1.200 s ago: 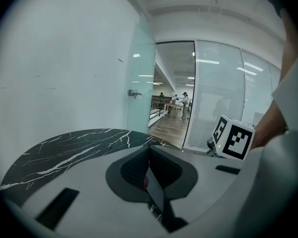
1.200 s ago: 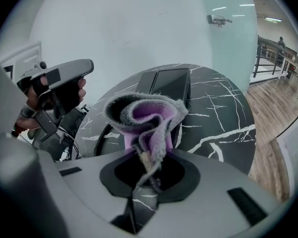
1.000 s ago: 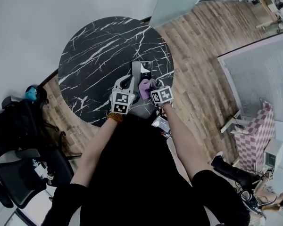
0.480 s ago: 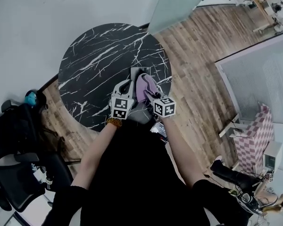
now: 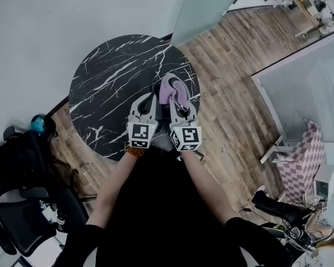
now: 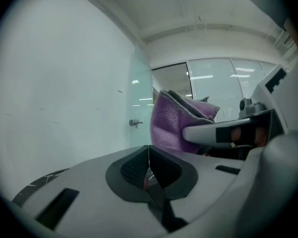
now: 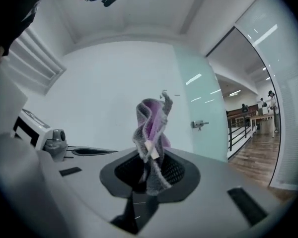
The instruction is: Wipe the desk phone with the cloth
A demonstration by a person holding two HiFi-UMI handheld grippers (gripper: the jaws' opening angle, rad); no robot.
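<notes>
In the head view the purple cloth [image 5: 174, 88] stands bunched up over the right part of the round black marble table [image 5: 108, 77]. My right gripper [image 5: 178, 102] is shut on it. The cloth [image 7: 151, 125] rises upright from the closed pads in the right gripper view. The desk phone lies under the cloth and grippers; only a dark edge [image 5: 156, 89] shows left of the cloth. My left gripper [image 5: 147, 100] sits just left of the right one, shut, pads [image 6: 149, 166] meeting with nothing clearly between them. The cloth [image 6: 171, 123] shows beside it in the left gripper view.
A wood floor [image 5: 234, 77] runs to the right of the table, with a glass partition [image 5: 206, 4] beyond. Black office chairs [image 5: 22, 166] stand at the lower left. A pink checkered box [image 5: 303, 160] is at the far right.
My right gripper has pushed forward over the phone with the cloth, which now covers it. The left gripper has stayed beside it, shifting only slightly.
</notes>
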